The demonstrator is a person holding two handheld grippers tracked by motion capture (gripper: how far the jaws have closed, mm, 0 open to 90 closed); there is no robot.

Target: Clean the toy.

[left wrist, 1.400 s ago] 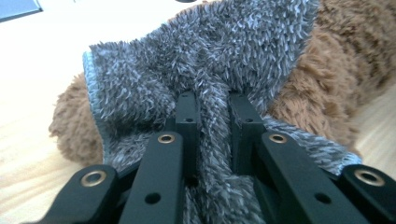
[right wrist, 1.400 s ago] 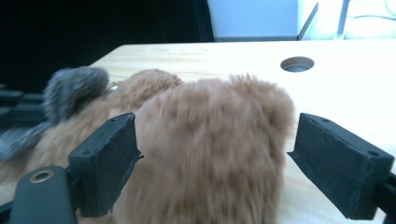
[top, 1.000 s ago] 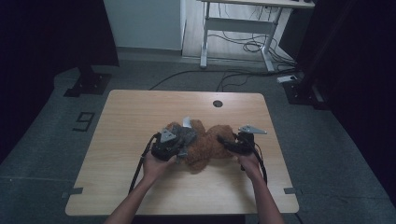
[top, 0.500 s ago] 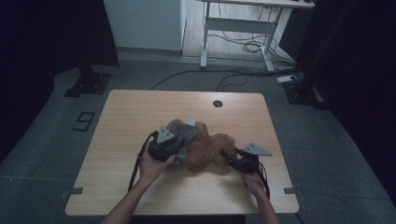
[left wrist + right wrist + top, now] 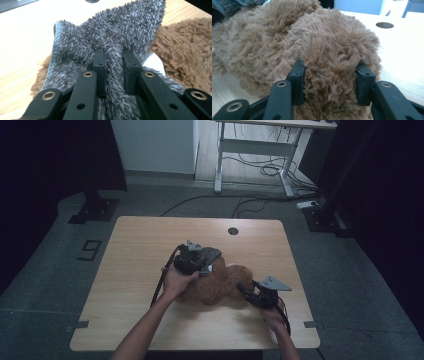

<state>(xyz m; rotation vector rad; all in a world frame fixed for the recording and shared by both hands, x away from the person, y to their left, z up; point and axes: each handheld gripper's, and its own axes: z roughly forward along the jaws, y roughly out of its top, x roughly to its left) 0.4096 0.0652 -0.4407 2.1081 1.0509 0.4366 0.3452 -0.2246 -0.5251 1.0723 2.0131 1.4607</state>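
Brown plush (image 5: 220,285) lengthwise between left gripper (image 5: 202,265) and right gripper (image 5: 247,291)

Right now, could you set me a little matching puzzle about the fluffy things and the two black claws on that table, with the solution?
Things:
1. grey fluffy cloth
2. brown fluffy cloth
3. round hole
4. number nine

Places or states:
A. marked on the floor beside the table
B. pinched in the left gripper
C. set in the tabletop near its far edge
D. bunched between the jaws of the right gripper

Pairs: 1-B, 2-D, 3-C, 4-A
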